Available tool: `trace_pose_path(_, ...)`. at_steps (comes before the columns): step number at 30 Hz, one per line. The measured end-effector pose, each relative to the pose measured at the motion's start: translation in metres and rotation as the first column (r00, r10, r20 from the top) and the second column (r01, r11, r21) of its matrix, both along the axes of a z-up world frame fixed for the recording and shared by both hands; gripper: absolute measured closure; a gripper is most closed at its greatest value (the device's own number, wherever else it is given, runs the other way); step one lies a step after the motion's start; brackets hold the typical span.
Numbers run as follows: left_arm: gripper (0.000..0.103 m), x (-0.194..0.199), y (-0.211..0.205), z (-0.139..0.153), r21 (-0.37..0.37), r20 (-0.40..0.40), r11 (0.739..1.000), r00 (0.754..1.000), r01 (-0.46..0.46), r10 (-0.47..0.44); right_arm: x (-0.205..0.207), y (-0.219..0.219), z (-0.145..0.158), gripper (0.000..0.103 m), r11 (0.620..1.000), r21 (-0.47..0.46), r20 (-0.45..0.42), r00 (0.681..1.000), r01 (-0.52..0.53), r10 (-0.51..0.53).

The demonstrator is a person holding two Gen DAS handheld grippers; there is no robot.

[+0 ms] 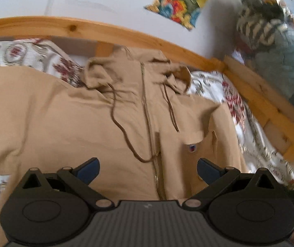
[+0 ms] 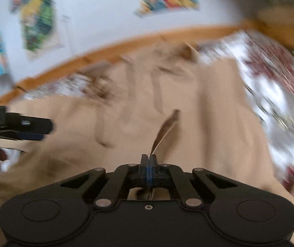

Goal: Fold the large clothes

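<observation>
tan hoodie point(image 1: 97, 123) lies spread on the bed point(image 1: 256, 135), zipper up. left claw point(image 1: 148, 167) hovers over it, jaws apart, empty. right claw point(image 2: 149, 160) is clenched on a hoodie fold.

Hoodie point(image 1: 85, 123) soft matt beige cloth (metal zip); bed frame point(image 1: 126, 35) smooth varnished knotty wood; bedspread point(image 1: 239, 107) printed cloth.

One tan hoodie point(image 1: 105, 123) with two drawstrings point(image 1: 124, 131) — two grippers, one floral bedspread point(image 1: 256, 135).
</observation>
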State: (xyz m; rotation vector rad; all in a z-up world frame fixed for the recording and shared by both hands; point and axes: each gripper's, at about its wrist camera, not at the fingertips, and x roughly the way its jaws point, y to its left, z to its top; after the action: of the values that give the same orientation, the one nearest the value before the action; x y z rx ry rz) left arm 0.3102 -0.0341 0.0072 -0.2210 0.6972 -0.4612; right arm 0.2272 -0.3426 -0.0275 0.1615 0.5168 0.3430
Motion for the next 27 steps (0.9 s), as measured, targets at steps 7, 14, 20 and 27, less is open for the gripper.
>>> trace_pose_path(7, 0.001, -0.001, 0.032, 0.009, -0.051, -0.062, 0.990, 0.990, -0.131, 0.128, -0.027, 0.076, -0.010, 0.077, 0.938, -0.038, -0.049, 0.938, -0.344, 0.343)
trace_pose_path(14, 0.001, 0.013, 0.030, -0.042, 0.015, -0.183, 0.987, 0.970, -0.161, 0.161, -0.027, 0.022, -0.001, 0.045, 0.982, -0.062, -0.065, 0.983, -0.178, 0.174)
trace_pose_path(20, 0.018, 0.025, 0.018, -0.068, 0.045, -0.229, 0.988, 0.961, -0.151, 0.157, -0.002, -0.053, -0.001, 0.034, 0.990, -0.034, -0.060, 0.989, 0.137, -0.138)
trace_pose_path(27, 0.103, 0.032, -0.017, -0.056, 0.347, -0.121, 0.930, 0.978, -0.120, 0.171, 0.012, -0.095, -0.018, 0.027, 0.928, -0.140, -0.040, 0.935, 0.345, -0.353)
